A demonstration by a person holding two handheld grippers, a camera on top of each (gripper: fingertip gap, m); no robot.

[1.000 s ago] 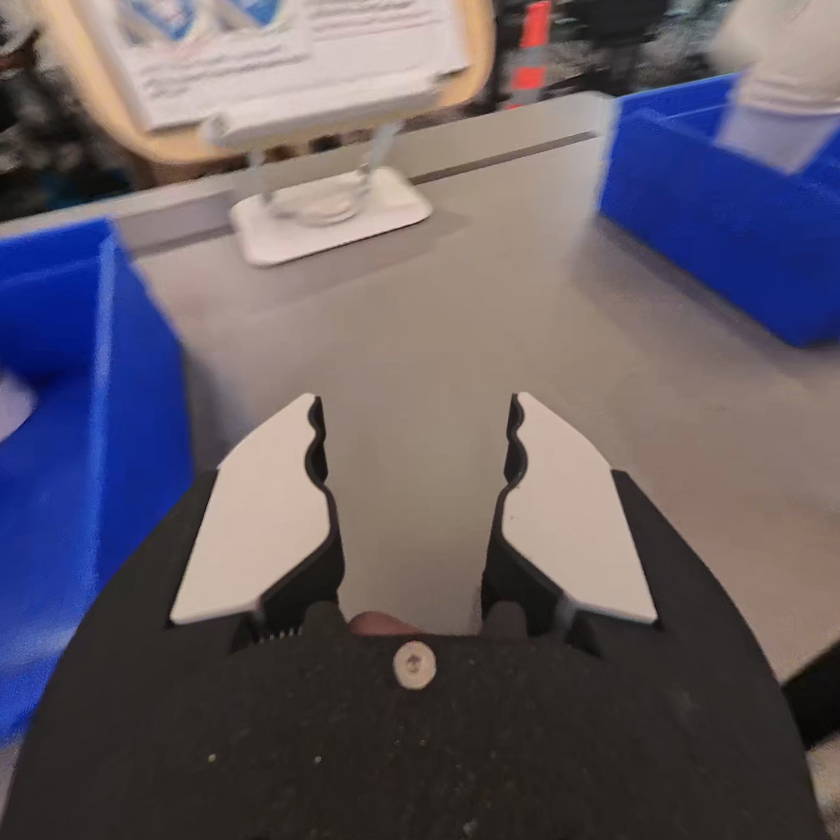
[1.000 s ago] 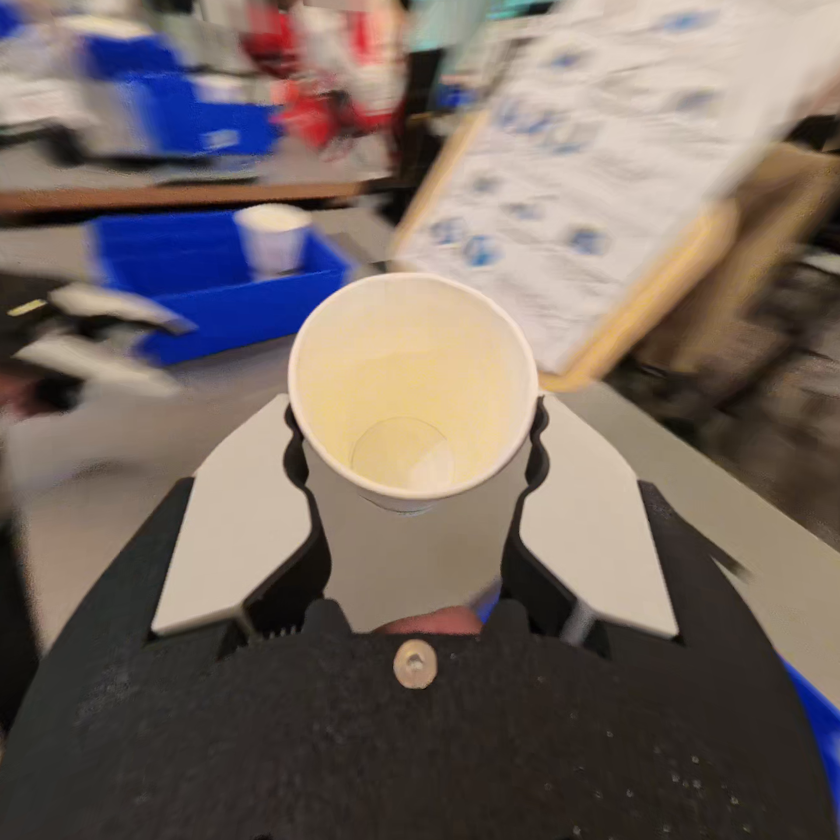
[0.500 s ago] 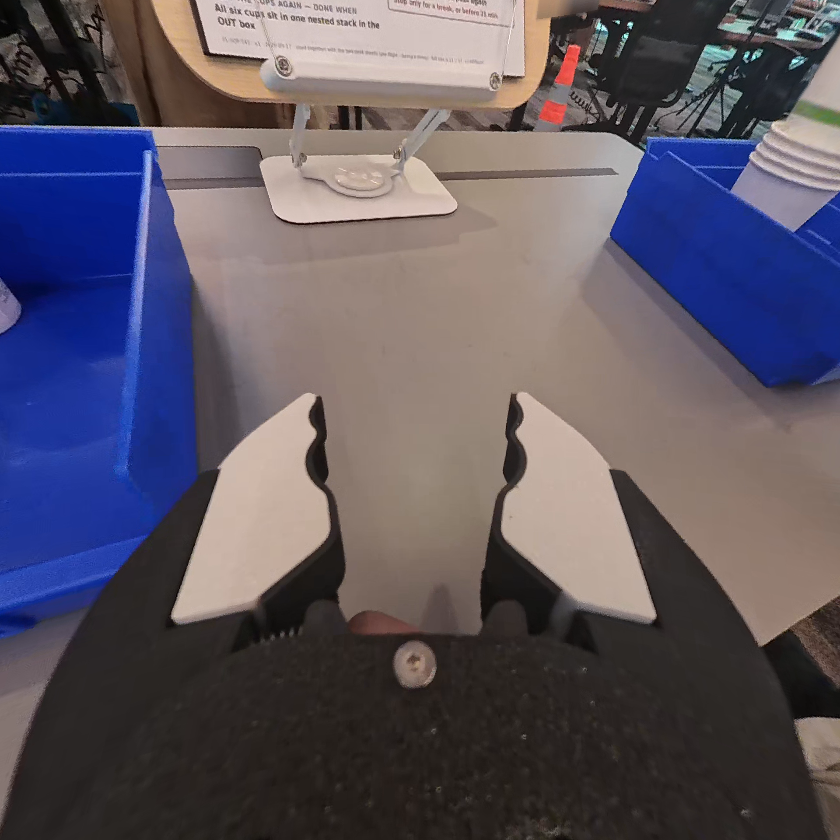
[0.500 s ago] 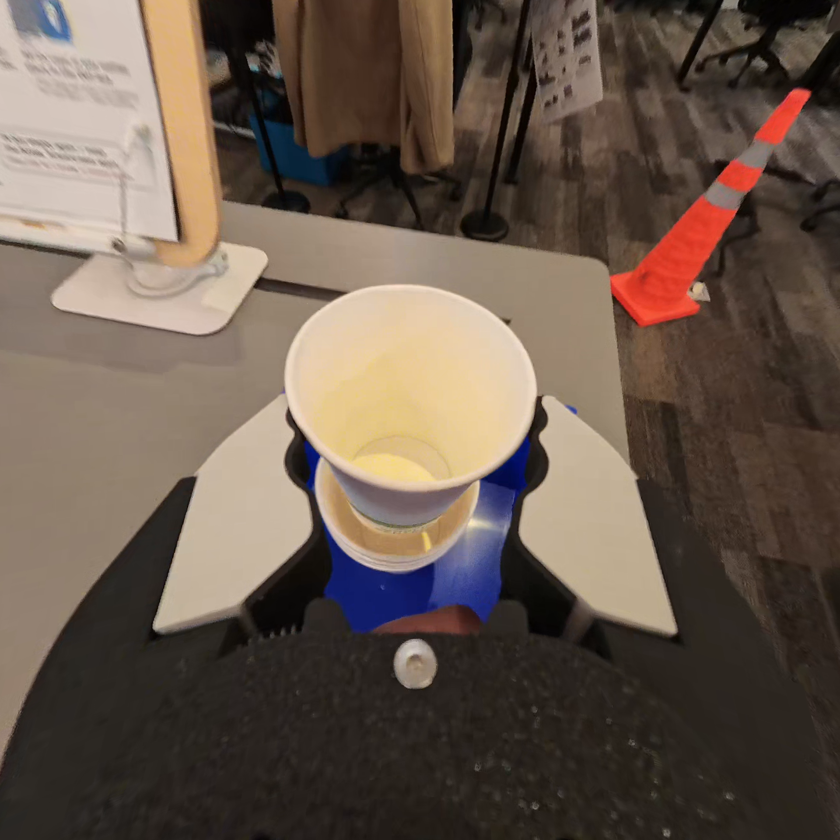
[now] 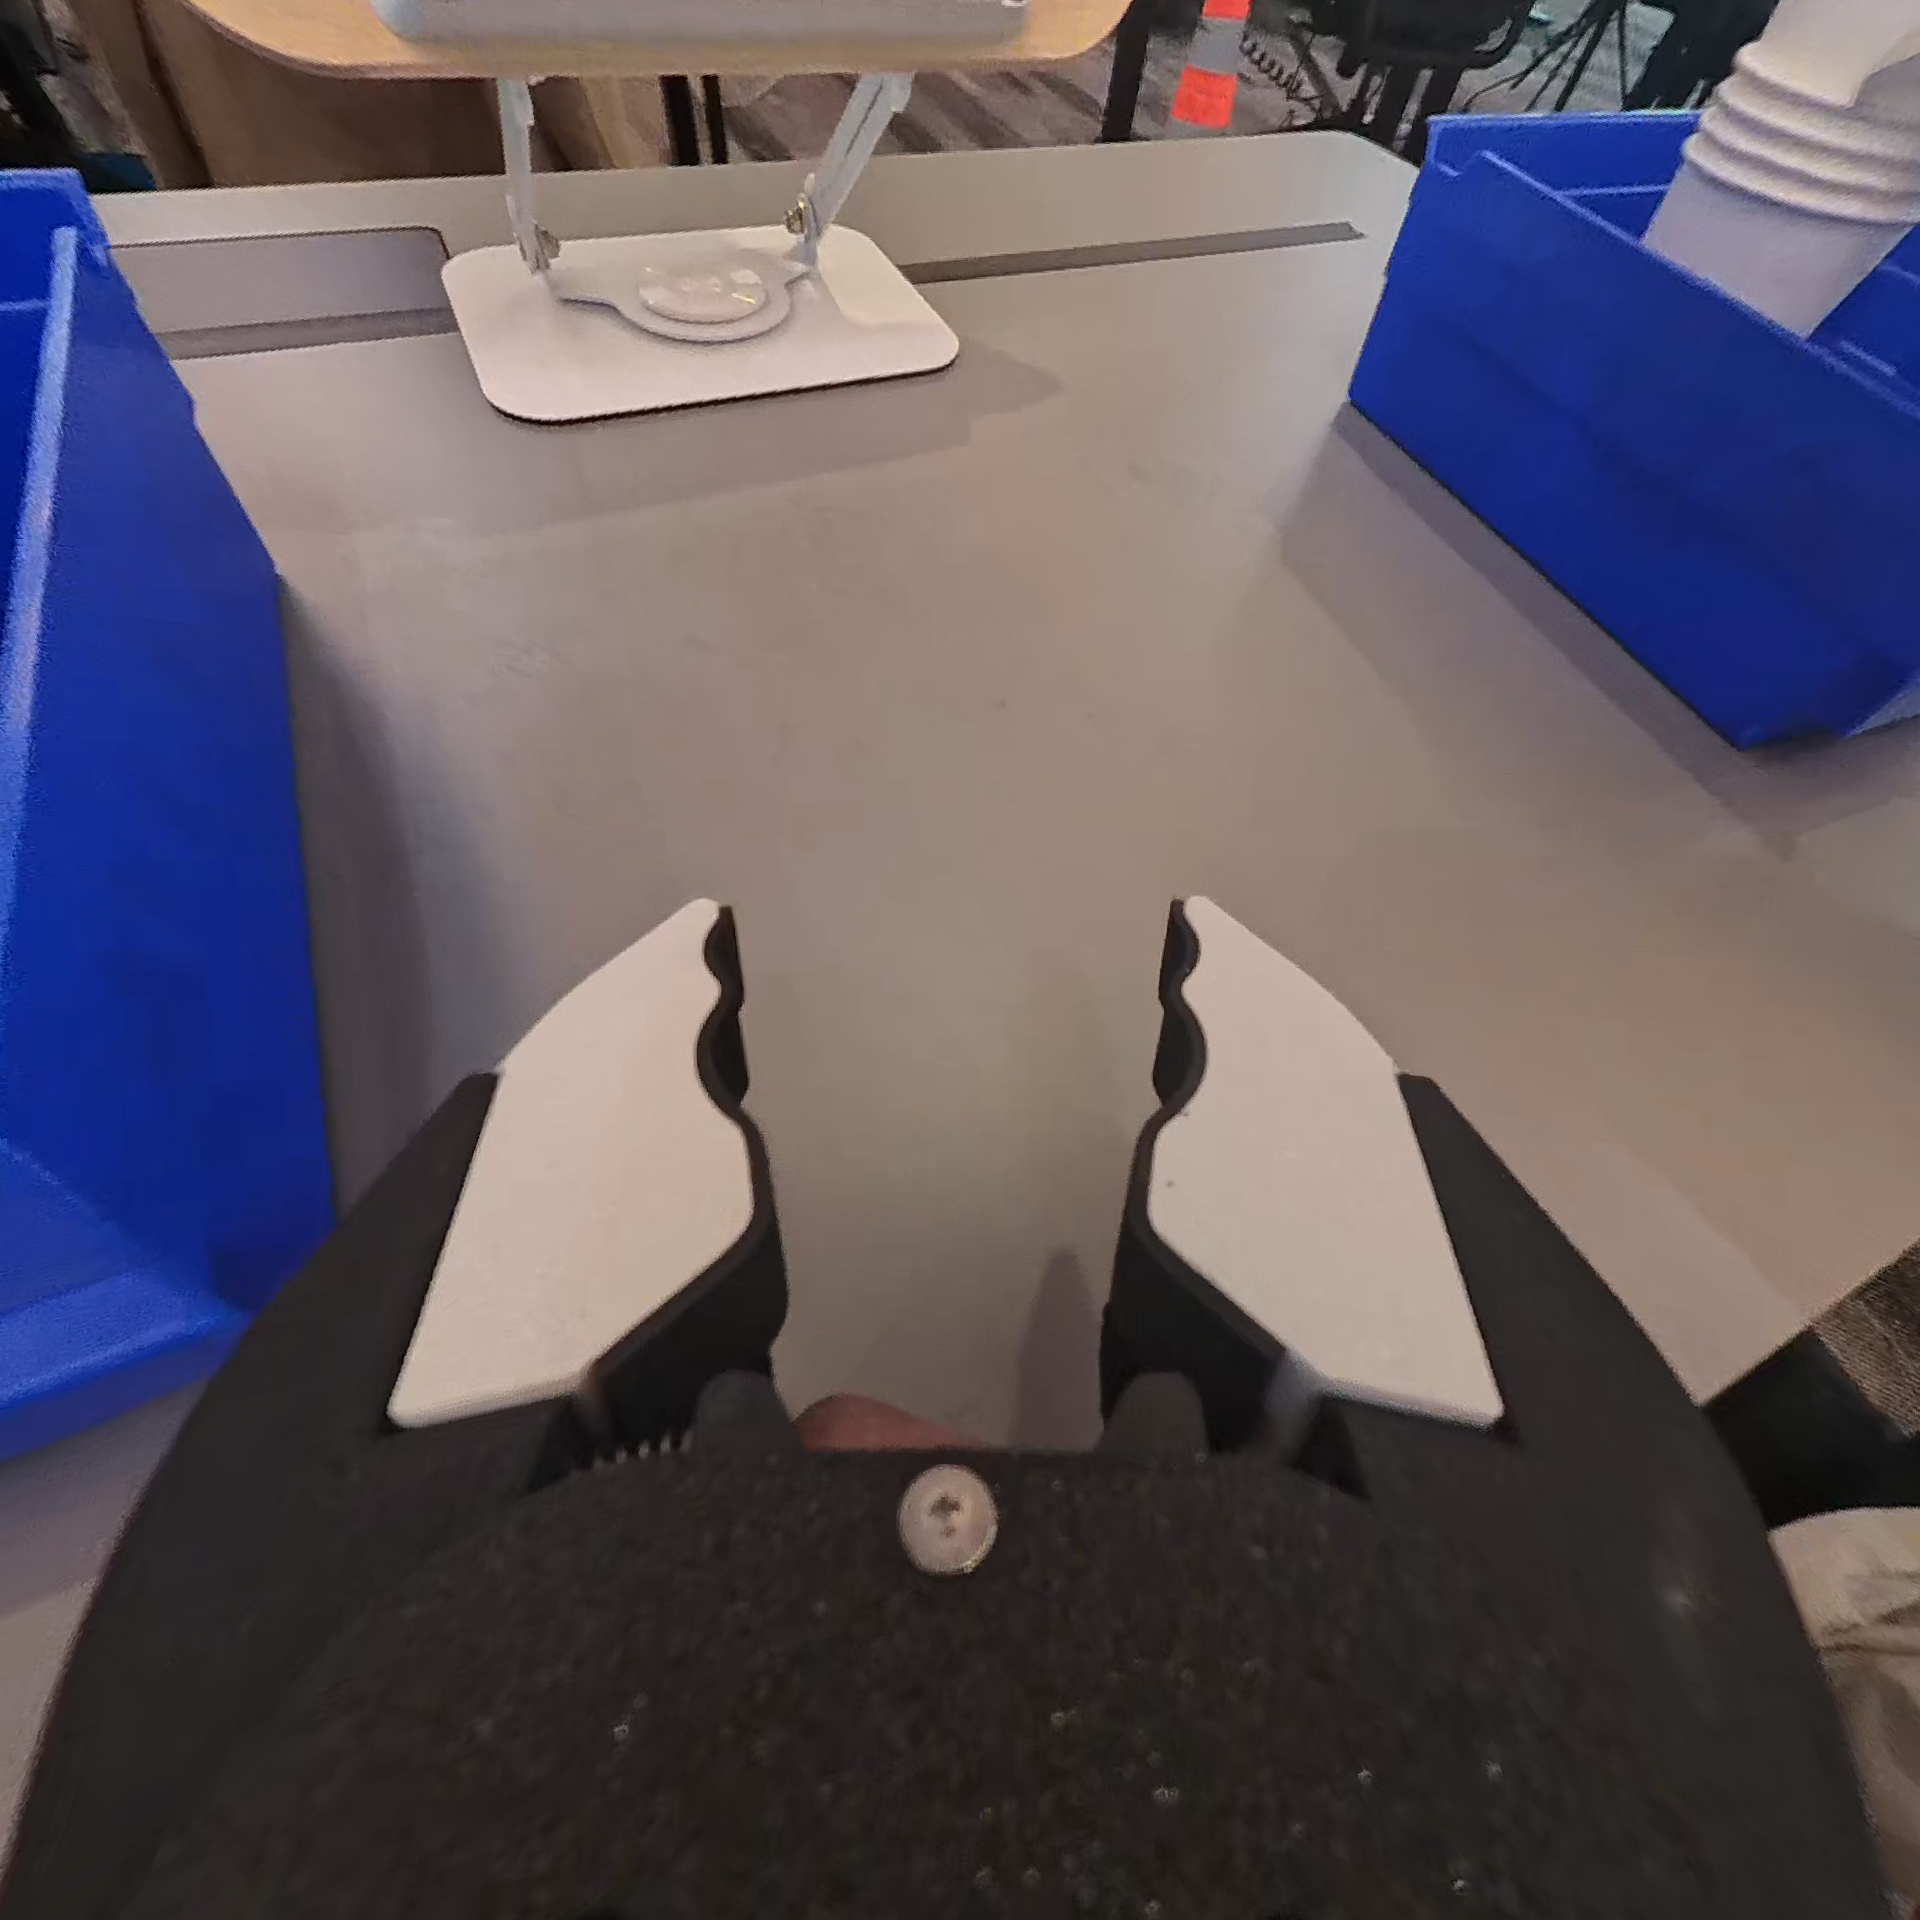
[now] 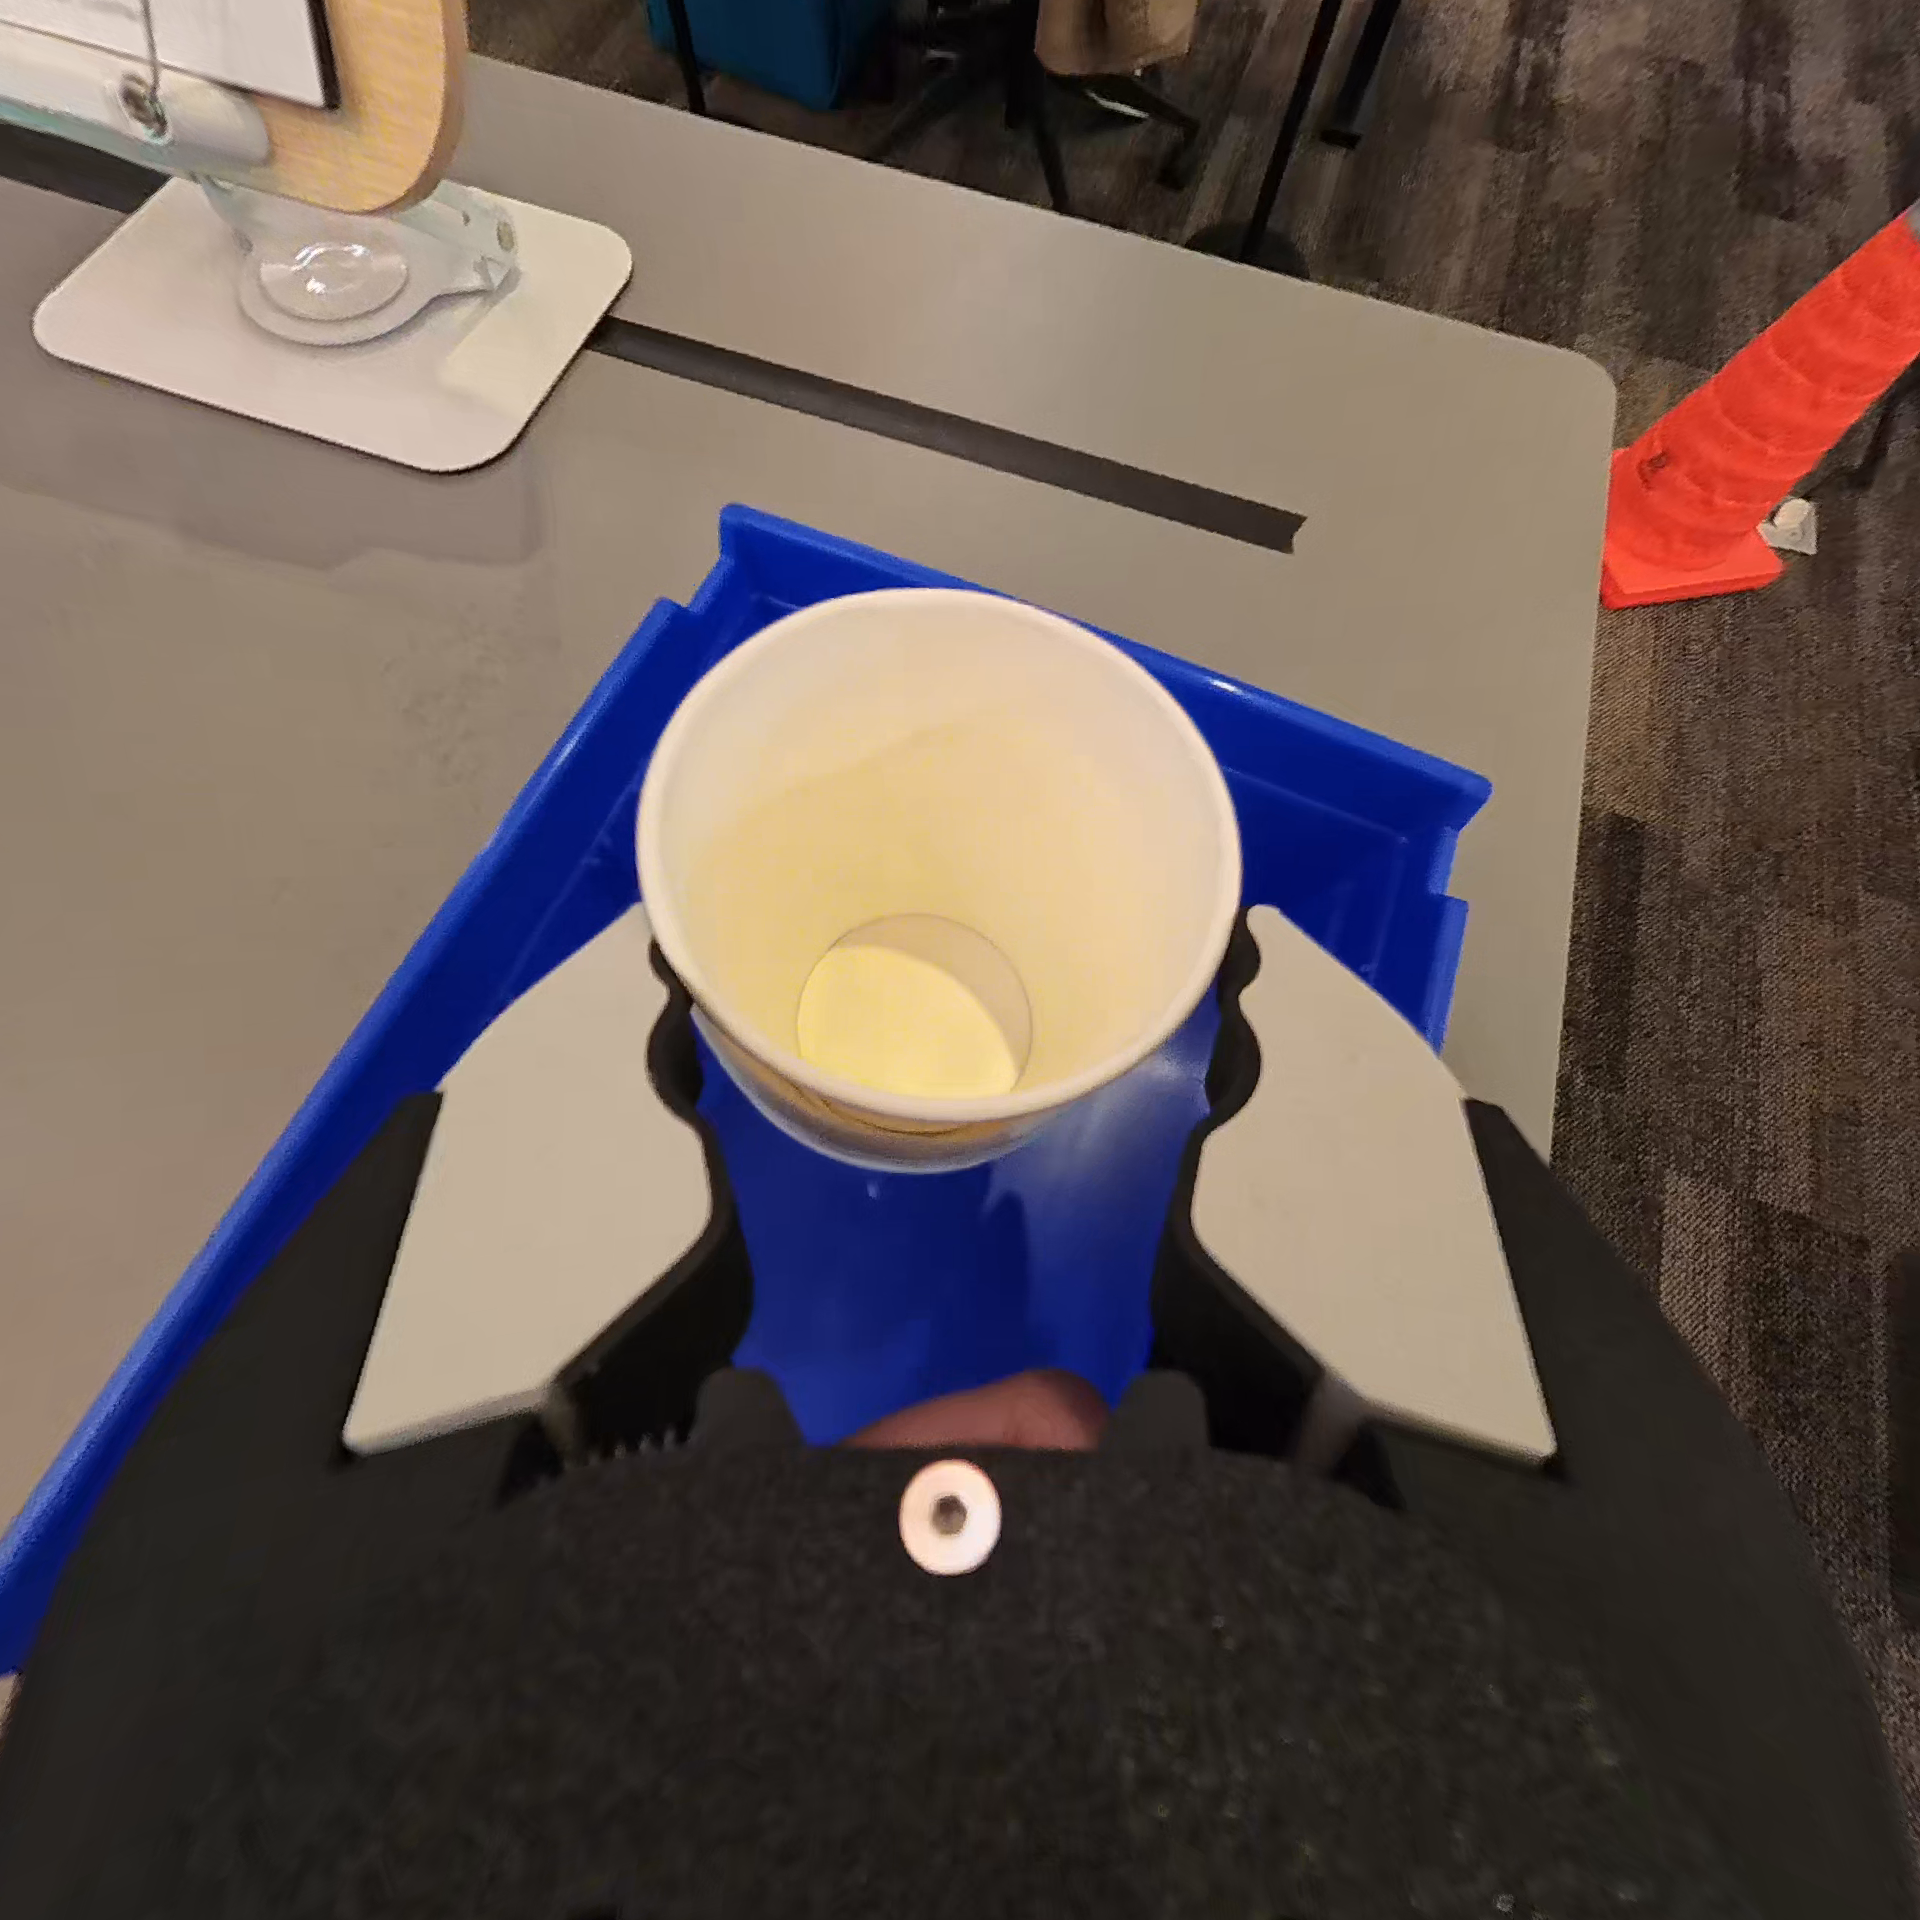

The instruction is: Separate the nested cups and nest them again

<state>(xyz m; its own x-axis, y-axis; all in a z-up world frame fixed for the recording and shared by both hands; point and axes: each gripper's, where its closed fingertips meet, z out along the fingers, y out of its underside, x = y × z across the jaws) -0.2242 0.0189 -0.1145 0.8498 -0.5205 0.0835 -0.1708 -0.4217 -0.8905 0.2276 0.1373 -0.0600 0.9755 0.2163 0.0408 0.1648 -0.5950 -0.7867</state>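
One cup (image 6: 935,831) upright, mouth up (right jaws gripping) | left jaws open, empty

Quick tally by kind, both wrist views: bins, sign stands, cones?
Blue plastic bins: 2 (left bin, right bin)
White flat-based sign stand: 1
Orange traffic cone: 1
Total: 4
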